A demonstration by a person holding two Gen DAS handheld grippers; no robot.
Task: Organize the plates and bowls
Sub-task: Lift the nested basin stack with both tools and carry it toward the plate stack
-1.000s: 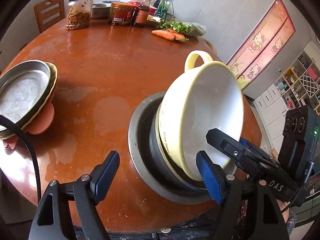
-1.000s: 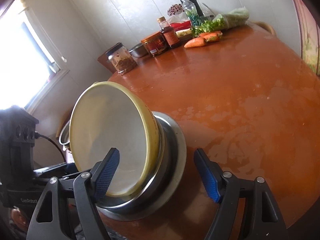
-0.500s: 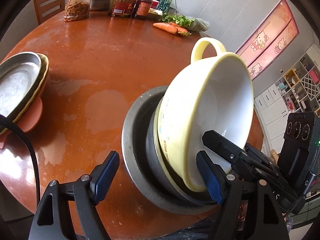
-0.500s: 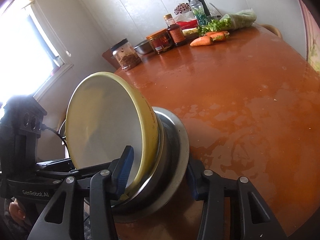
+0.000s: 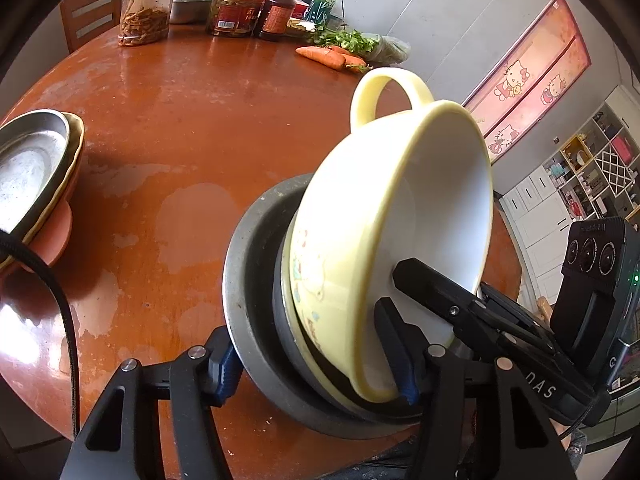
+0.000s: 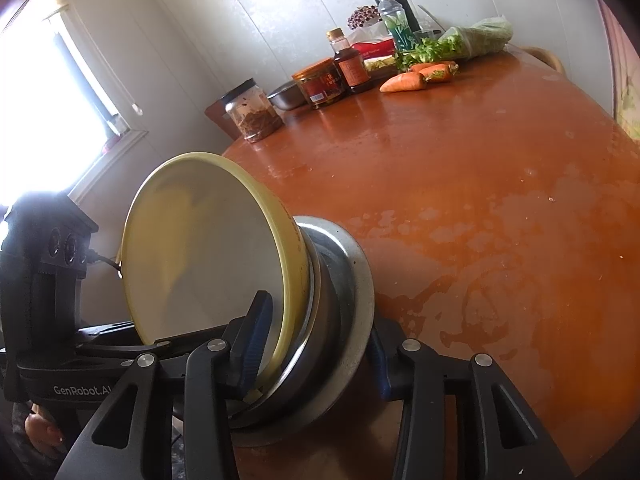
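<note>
While the left wrist view is looking down over the round table, the left gripper has just been closing and is now clamping the near rim of a nested stack at the table's near edge: one yellow bowl with a loop handle and a cartoon print, tipped on its side inside one dark bowl, both sitting in one wide steel basin. One of its fingers is pressing outside the basin, the other inside the yellow bowl. At the left edge one steel plate is lying on a yellow plate, over something orange. Along the far edge are standing two jars, one sauce bottle, one green bottle, one steel dish, two carrots and greens. Letters reading "DAS" upside down are showing on the other tool.

From the right wrist view, the right gripper, jaws narrow after just closing, is gripping the same stack across the rims, with one pad inside the yellow bowl and the other outside the steel basin. "GenRobot.AI" is showing on the left tool. Jar labels are too small to read.
</note>
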